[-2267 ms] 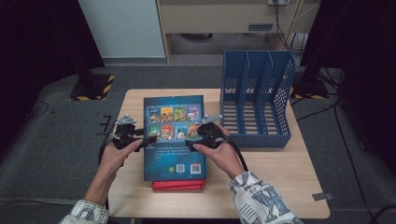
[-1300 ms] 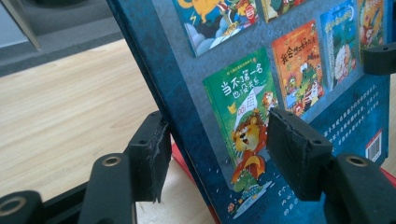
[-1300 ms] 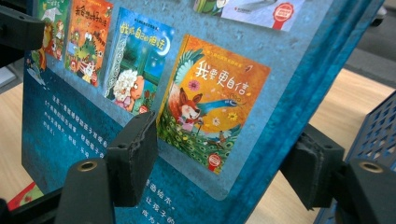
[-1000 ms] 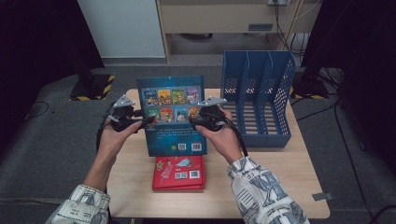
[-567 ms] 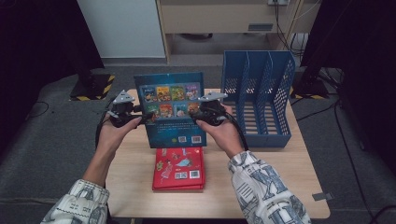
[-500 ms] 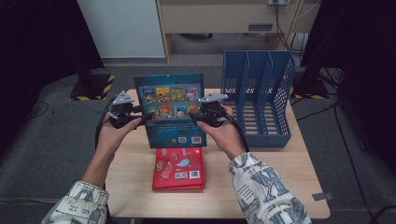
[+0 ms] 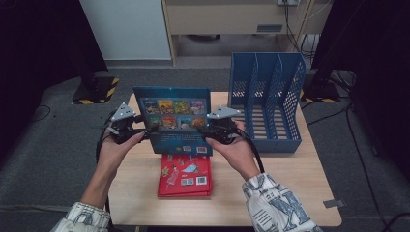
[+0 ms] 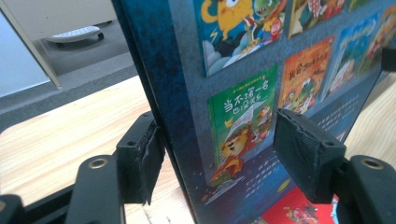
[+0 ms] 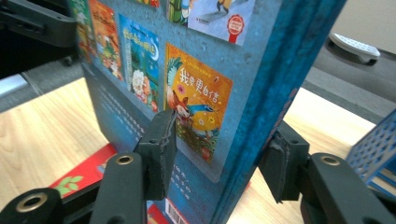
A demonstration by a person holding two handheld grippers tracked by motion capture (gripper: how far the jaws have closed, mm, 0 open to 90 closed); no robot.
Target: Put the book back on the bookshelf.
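Step in hand: standing the blue book (image 7: 173, 121) on its lower edge and re-gripping it for transfer toward the file rack (image 7: 265, 72).

1. Position check. The blue book is standing nearly upright above the table (image 7: 290, 193), just behind the red book (image 7: 185, 176), which is lying flat. The file rack is standing to the right of the blue book, near it but apart.

2. Right gripper (image 7: 205, 131). My jaws have just been closing. In the right gripper view the near pad (image 9: 163, 144) is pressing on the printed cover and the far pad (image 9: 279, 158) is sitting against the back, so I am judging this side to be clamped on the blue book. I am keeping this grip firm, because it is carrying the load.

3. Left gripper (image 7: 145, 129). My jaws have just been opening. The blue book's edge is between them, but the cover-side pad (image 8: 306, 144) is standing clear of the cover, so these jaws are apart and holding nothing.

4. Recommended handling. I am re-seating the left jaws deeper over the edge before closing, keeping both pads flat to the covers. I am keeping the blue book vertical, so that it is lining up with a rack slot and not twisting in the one-sided grip.
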